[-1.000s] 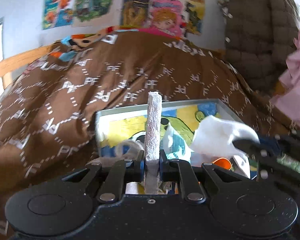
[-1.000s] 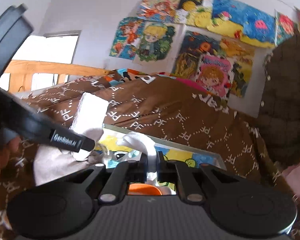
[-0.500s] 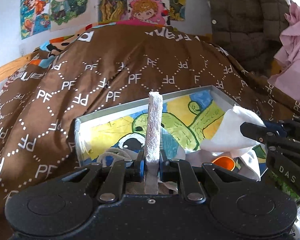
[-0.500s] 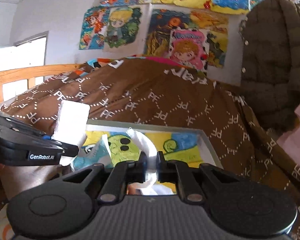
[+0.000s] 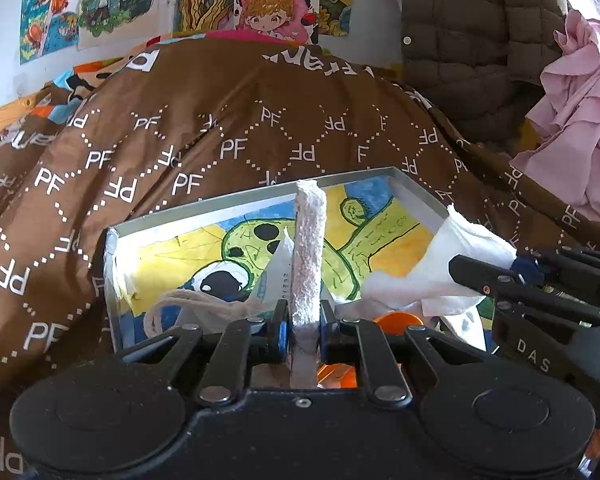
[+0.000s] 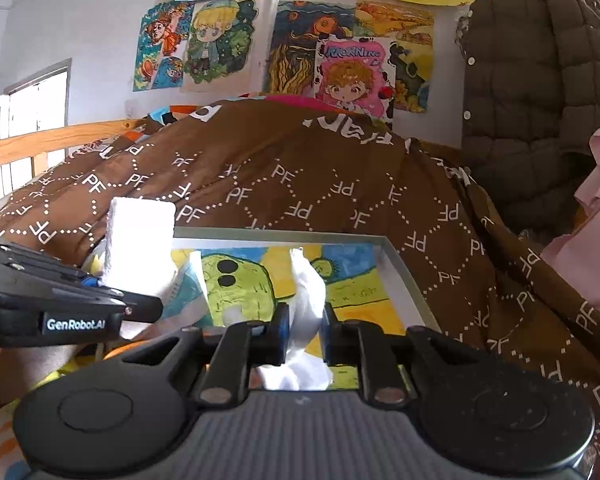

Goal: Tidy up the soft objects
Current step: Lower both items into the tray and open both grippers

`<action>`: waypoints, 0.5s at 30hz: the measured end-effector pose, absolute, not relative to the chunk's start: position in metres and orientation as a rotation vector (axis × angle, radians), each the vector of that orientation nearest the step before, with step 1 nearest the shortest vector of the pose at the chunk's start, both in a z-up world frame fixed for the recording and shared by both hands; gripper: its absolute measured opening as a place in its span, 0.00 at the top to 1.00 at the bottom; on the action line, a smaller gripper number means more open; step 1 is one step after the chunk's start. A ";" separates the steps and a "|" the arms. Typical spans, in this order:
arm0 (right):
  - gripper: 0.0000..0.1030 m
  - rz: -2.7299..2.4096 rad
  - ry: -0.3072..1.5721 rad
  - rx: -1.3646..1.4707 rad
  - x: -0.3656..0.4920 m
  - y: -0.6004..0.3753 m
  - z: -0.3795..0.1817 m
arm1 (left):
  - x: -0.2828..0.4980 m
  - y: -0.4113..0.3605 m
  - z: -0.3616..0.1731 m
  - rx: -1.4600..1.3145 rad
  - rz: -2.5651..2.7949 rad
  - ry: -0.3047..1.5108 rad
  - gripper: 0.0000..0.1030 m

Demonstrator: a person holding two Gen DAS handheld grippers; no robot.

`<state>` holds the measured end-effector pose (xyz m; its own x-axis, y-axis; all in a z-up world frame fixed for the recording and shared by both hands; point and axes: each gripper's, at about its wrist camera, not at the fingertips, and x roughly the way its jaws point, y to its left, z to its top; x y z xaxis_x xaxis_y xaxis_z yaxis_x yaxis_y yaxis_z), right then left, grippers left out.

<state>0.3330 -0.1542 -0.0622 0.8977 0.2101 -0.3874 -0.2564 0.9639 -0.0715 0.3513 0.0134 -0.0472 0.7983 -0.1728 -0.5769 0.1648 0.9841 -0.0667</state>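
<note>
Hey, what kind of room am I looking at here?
Most likely a child's bedroom: a brown quilt lies heaped on a bed with a wooden rail, cartoon drawings cover the wall, and a padded jacket hangs nearby.

A tray (image 5: pixel 418 196) rests on the bed's quilt (image 5: pixel 228 120); posters (image 6: pixel 340 76) hang behind, a jacket (image 6: pixel 532 80) to the right.

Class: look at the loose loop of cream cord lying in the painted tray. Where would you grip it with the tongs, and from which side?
Take the cream cord at the bend of its loop, coming from above. That bend appears to arch clear of the tray, so a pad could probably slip under it.
</note>
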 end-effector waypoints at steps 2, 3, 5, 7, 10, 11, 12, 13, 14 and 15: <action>0.75 0.236 0.387 -0.123 0.333 -0.154 -0.063 | 0.352 0.015 -0.047 -0.036 -0.184 0.625 0.82; 0.68 0.232 0.387 -0.123 0.333 -0.155 -0.063 | 0.352 0.016 -0.046 -0.041 -0.186 0.624 0.81; 0.58 0.225 0.387 -0.116 0.333 -0.156 -0.061 | 0.351 0.016 -0.045 -0.044 -0.183 0.618 0.80; 0.48 0.217 0.383 -0.109 0.332 -0.159 -0.059 | 0.349 0.015 -0.044 -0.049 -0.191 0.610 0.79; 0.38 0.206 0.380 -0.104 0.330 -0.163 -0.055 | 0.346 0.013 -0.041 -0.053 -0.198 0.601 0.74; 0.36 0.203 0.376 -0.099 0.329 -0.165 -0.053 | 0.345 0.012 -0.039 -0.057 -0.200 0.597 0.74; 0.33 0.199 0.374 -0.095 0.328 -0.167 -0.051 | 0.343 0.012 -0.037 -0.061 -0.200 0.593 0.71; 0.30 0.193 0.371 -0.091 0.326 -0.168 -0.049 | 0.341 0.011 -0.034 -0.067 -0.199 0.586 0.69; 0.29 0.187 0.367 -0.086 0.325 -0.170 -0.045 | 0.339 0.011 -0.031 -0.074 -0.198 0.579 0.68; 0.26 0.184 0.362 -0.080 0.322 -0.172 -0.042 | 0.336 0.012 -0.027 -0.082 -0.195 0.570 0.64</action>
<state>0.3224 -0.1725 -0.0421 0.9188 0.1646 -0.3587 -0.1931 0.9801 -0.0449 0.3362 0.0115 -0.0272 0.8240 -0.2062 -0.5278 0.1610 0.9782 -0.1309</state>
